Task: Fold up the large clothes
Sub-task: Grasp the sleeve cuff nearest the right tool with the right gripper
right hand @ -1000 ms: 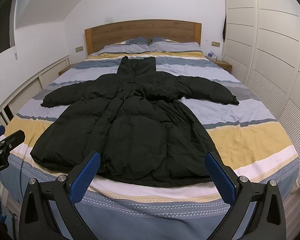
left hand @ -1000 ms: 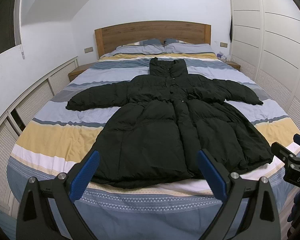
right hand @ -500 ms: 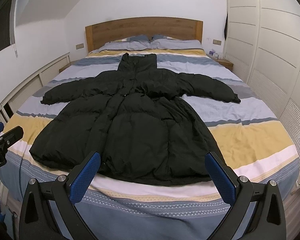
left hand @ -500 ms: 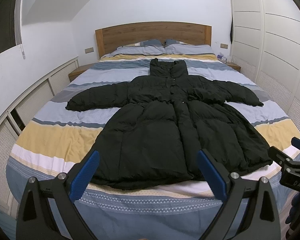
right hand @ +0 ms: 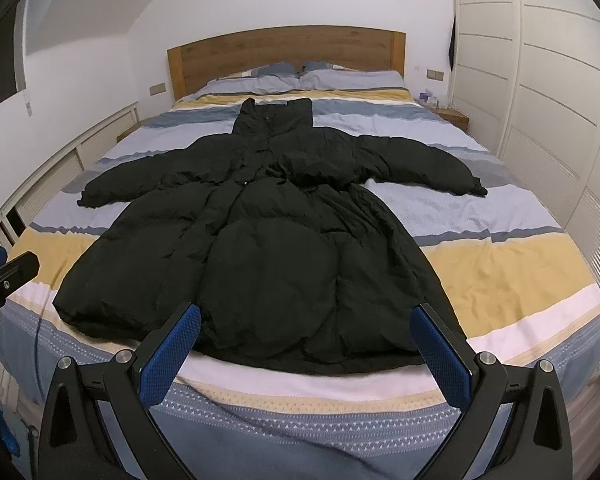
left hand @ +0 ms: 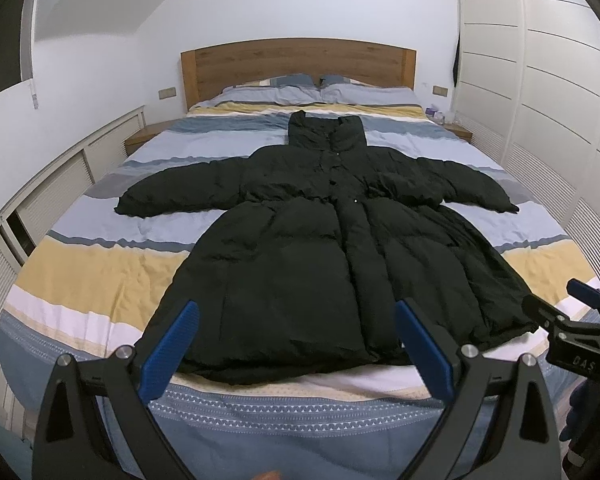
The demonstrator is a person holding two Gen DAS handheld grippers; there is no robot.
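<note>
Evidently both claws, left claw (left hand: 296, 344) and right claw (right hand: 306, 346), gape wide, seemingly clear of the coat (left hand: 320, 248)

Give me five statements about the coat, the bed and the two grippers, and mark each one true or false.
1. The black puffer coat lies spread flat with both sleeves out to the sides. True.
2. The left gripper is clamped on the coat's hem. False: it is open and holds nothing.
3. The coat's collar points toward the wooden headboard. True.
4. The right gripper is shut. False: its jaws stand wide apart, short of the coat.
5. The striped duvet is plain white. False: it has blue, yellow, grey and white bands.
</note>
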